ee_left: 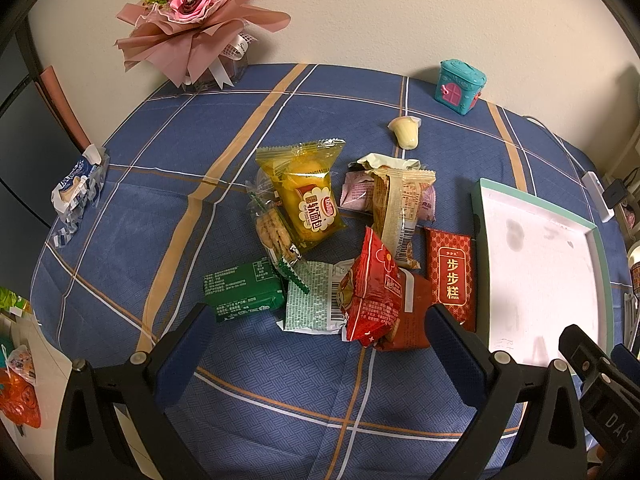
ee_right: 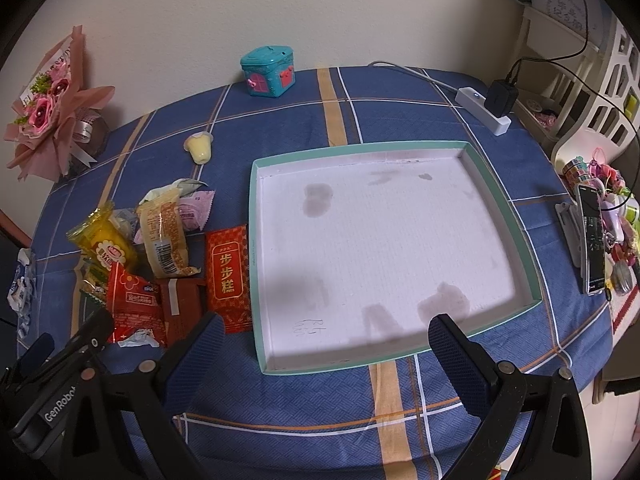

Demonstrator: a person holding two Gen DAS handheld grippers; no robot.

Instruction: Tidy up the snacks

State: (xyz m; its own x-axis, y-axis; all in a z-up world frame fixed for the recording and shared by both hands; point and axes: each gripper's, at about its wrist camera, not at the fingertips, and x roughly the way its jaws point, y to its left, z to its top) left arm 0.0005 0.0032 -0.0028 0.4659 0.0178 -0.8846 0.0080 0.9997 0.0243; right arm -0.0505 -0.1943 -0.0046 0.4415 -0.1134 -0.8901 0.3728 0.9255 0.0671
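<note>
Both the left gripper [ee_left: 316, 344] and right gripper [ee_right: 326, 354] are being held apart, empty; the nearest red packet [ee_left: 372, 292] is best being pinched mid-body for the tray [ee_right: 496, 200].

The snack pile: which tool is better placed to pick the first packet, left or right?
Left, probably. The left tool is open and faces the snack pile, with the red packet just ahead. The right tool is open over the empty tray.

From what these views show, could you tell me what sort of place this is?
Probably a room at home: a table under a blue plaid tablecloth, a wrapped flower bouquet against the wall, and a cluttered white shelf.
</note>
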